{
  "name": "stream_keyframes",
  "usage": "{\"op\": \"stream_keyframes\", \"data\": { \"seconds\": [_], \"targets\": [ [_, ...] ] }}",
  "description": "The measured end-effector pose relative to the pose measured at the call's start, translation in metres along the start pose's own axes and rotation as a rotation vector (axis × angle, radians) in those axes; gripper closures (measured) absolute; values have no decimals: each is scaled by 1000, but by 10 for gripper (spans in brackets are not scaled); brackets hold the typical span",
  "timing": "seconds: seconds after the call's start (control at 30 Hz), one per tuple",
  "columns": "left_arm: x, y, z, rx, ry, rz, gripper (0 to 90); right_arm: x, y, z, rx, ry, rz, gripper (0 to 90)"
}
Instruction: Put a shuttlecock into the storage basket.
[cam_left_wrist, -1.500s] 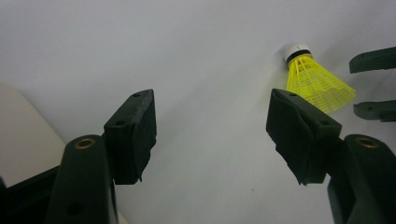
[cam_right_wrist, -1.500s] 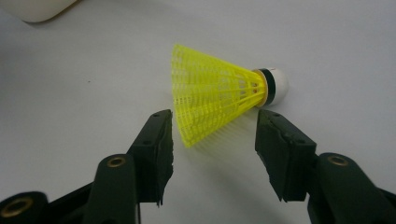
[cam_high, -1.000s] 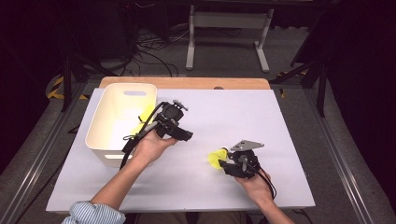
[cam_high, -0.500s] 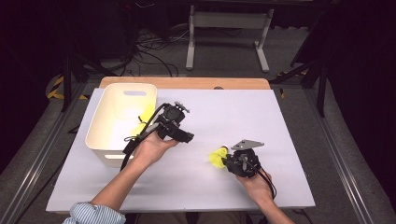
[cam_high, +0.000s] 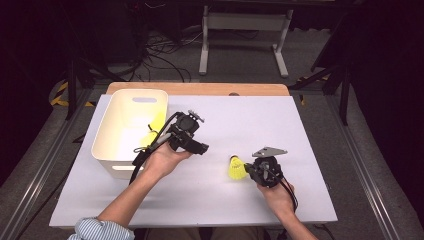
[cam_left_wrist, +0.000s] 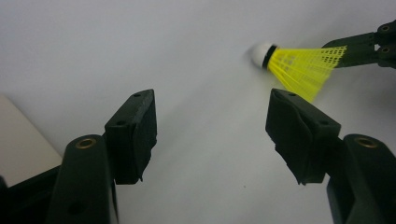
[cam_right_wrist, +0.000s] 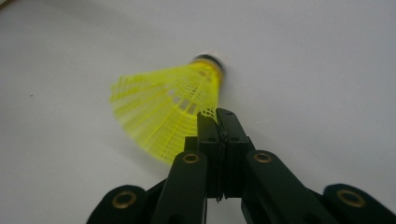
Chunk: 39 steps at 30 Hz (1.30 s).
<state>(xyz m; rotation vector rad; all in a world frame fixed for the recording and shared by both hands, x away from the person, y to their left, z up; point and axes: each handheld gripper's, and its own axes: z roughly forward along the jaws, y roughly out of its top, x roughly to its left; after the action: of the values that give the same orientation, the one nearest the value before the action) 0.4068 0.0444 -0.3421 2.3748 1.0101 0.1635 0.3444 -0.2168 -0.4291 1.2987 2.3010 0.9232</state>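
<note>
We see two yellow shuttlecocks, one (cam_high: 236, 168) on the table (cam_high: 300, 135) near its front edge and one (cam_high: 152, 132) in the single white bin (cam_high: 120, 107) at the table's left edge. Our right gripper (cam_high: 248, 170) has just squeezed its jaws together on the skirt of the table one, while our left gripper (cam_high: 200, 148) holds nothing, jaws wide apart. Since a second ago, the pinched shuttlecock has tipped a little.

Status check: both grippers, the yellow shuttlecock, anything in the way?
Right gripper jaws just closed, pinching shuttlecock skirt. Left gripper open, empty. Nothing blocking.
</note>
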Motion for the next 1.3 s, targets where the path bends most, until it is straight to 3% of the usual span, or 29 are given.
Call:
{"op": "stream_keyframes", "data": {
  "seconds": [0.63,1.3],
  "targets": [
    [-11,-3,2,-5,-23,20,346,6,21,-13,-37,14,-38,894],
    [-23,-9,15,10,-52,44,351,11,31,-10,-27,32,-56,894]
  ]
}}
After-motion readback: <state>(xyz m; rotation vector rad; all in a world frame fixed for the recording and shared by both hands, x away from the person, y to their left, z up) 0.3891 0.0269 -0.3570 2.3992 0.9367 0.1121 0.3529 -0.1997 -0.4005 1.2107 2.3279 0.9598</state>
